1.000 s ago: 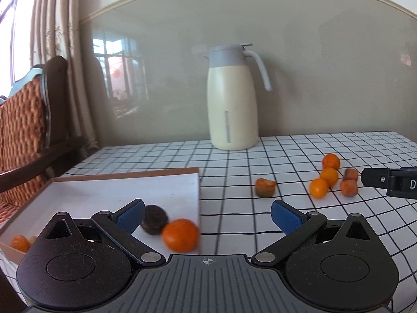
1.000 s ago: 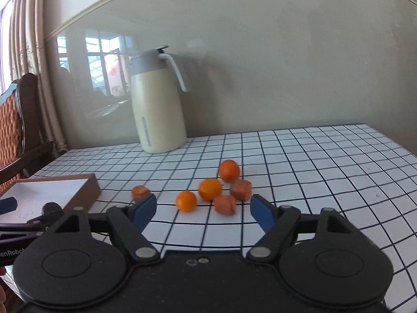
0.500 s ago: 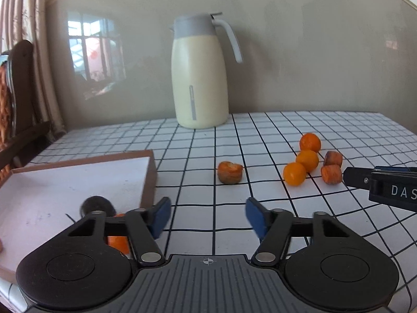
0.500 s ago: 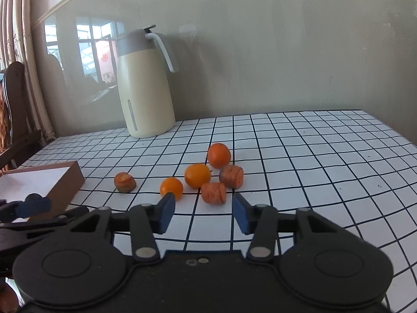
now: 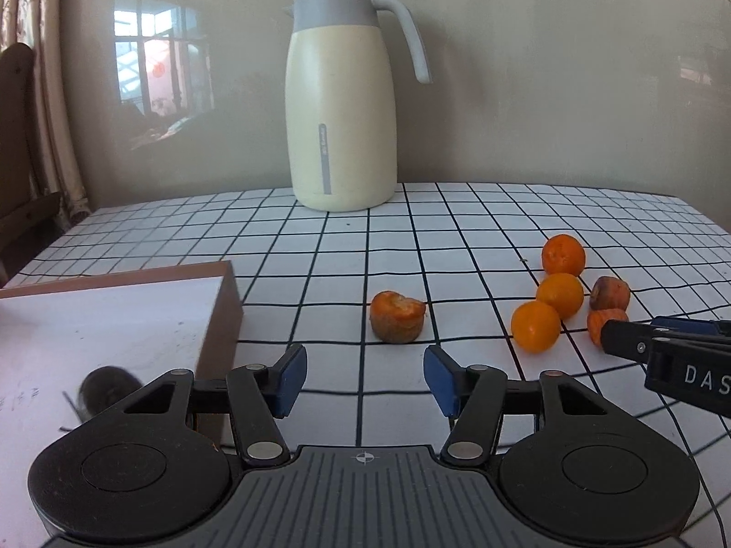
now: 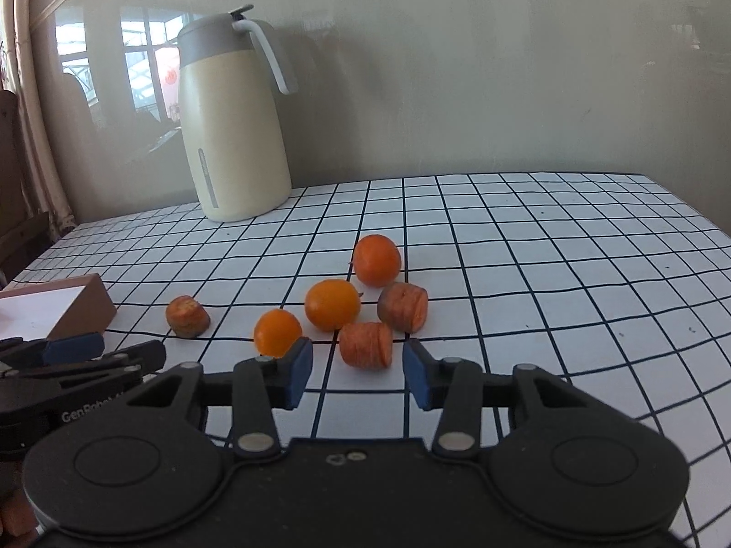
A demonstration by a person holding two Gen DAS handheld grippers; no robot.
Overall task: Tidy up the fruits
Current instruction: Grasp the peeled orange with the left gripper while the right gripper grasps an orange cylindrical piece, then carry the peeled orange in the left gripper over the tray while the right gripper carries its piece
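Carrot chunk [image 6: 367, 345] just ahead of right tool [image 6: 357, 373], untouched

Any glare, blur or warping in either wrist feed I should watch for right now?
Left wrist: window reflection on the glossy wall, the dark fruit in the box smeared by blur. Right wrist: the same reflection beside the jug, grid lines bowed by the fisheye, fruit sharp.

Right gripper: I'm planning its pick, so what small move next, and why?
Probably ease the right gripper forward and down around the nearest ridged orange piece: its jaws are open and empty, lined up just short of that piece.
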